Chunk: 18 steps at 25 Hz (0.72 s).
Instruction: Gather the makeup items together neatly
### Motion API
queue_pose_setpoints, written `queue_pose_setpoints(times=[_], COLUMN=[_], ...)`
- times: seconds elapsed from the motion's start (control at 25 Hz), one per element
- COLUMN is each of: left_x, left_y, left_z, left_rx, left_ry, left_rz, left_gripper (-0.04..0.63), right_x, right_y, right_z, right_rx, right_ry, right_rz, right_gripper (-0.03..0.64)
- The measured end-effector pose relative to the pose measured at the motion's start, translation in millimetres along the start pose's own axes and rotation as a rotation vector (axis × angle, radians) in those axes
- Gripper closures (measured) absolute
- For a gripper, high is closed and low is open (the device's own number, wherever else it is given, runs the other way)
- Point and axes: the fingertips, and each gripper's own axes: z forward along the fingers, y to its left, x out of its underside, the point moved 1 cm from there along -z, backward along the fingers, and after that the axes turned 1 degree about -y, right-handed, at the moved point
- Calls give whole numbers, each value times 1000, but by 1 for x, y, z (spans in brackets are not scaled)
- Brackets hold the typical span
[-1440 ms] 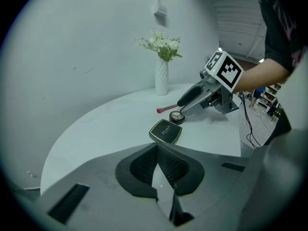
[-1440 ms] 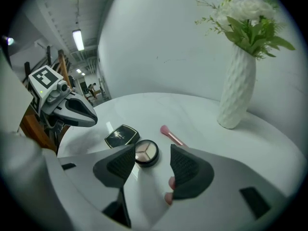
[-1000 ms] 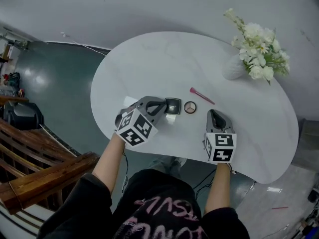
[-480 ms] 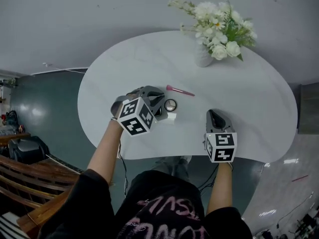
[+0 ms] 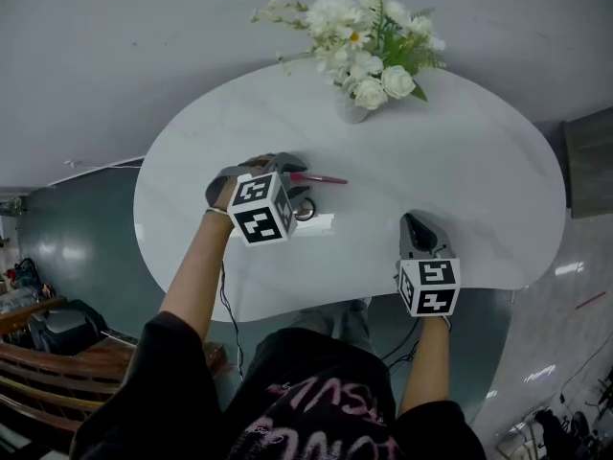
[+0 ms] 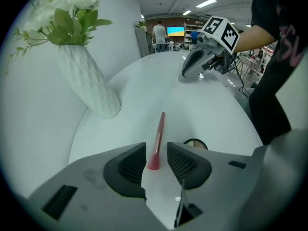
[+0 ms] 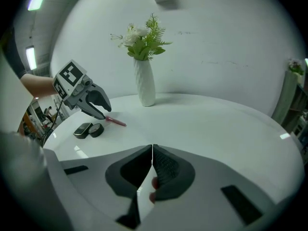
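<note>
Left hand-held gripper (image 6: 156,154), lower centre: jaws just opening, slightly apart, astride the near end of the slim pink makeup stick (image 6: 159,129) lying on the bench (image 6: 207,105); the pads do not press it. One jaw cuts off the round compact (image 6: 195,142). Dark case (image 7: 83,129): visible at left in the right gripper view. Right hand-held gripper (image 7: 152,150): closed, empty.

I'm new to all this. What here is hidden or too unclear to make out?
- Head view: the left gripper covers the square compact and half the round compact.
- Left gripper view: its fingers have just been opening, with the brush end between them. One finger hides most of the round compact.
- Right gripper view: a pinkish patch below the right gripper's shut fingers is too blurred to name.
</note>
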Motion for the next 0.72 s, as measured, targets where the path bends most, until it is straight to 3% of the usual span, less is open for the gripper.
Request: queue_pose_setpoints(times=[0.36, 0.72], left_x=[-2, -2], left_y=[1, -4], left_z=[25, 31], left_rx=[113, 154], left_ry=[59, 63], left_rz=[58, 44], left_gripper=[462, 520], right_x=[6, 1], right_y=[-16, -17], right_z=[2, 3], right_rx=[40, 44], right_ry=[21, 14], right_rz=[30, 21], right_gripper=[552, 552])
